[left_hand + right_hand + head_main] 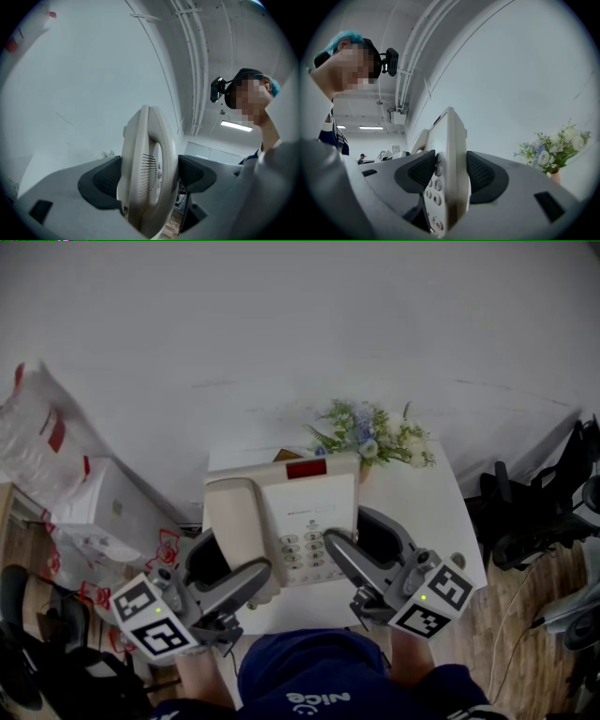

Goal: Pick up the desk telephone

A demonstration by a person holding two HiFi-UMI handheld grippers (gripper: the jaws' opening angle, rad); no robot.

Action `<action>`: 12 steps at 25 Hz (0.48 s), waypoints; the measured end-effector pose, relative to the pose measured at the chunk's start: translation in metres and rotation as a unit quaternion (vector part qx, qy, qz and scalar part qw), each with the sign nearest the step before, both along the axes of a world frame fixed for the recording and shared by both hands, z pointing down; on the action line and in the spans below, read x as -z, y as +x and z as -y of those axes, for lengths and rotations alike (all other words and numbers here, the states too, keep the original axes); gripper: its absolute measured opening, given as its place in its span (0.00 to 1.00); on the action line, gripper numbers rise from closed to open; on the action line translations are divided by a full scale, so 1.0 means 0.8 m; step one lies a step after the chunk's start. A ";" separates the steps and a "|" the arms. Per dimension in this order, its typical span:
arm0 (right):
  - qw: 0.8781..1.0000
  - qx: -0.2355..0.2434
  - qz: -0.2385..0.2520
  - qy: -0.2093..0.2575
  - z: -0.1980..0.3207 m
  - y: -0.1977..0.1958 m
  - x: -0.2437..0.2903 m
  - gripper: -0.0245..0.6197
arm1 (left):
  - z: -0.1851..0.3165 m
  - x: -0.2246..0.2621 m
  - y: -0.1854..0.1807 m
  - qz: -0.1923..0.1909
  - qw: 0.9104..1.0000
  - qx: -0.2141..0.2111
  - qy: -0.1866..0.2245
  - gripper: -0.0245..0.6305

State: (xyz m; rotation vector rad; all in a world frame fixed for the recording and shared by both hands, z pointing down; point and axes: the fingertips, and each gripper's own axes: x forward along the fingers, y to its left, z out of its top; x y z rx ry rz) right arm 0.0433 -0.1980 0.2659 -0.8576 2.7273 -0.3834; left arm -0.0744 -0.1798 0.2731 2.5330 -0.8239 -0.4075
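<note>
The cream desk telephone has its handset on the left, a keypad on the right and a red strip at the top. I hold it over the small white table with both grippers. My left gripper is shut on the handset side, and in the left gripper view the phone stands edge-on between the dark pads. My right gripper is shut on the keypad side. The right gripper view shows the keypad edge clamped between its pads.
A bunch of white and blue flowers stands at the table's far edge, just behind the phone. White plastic bags and a white box sit to the left. Black chair frames crowd the right on a wooden floor.
</note>
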 end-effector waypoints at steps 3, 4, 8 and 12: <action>1.000 -0.002 0.001 -0.005 0.000 0.002 -0.003 0.39 | 0.000 -0.003 0.001 0.002 1.000 -0.001 -0.003 0.63; 1.000 -0.003 0.001 -0.006 -0.001 0.003 -0.005 0.39 | 0.000 -0.004 0.003 0.003 1.000 -0.002 -0.004 0.63; 1.000 -0.007 -0.003 -0.007 -0.004 0.009 -0.008 0.39 | -0.003 -0.008 0.009 0.003 1.000 -0.006 -0.007 0.63; 1.000 -0.011 -0.003 -0.008 -0.007 0.013 -0.011 0.39 | -0.004 -0.011 0.013 0.001 1.000 -0.009 -0.008 0.63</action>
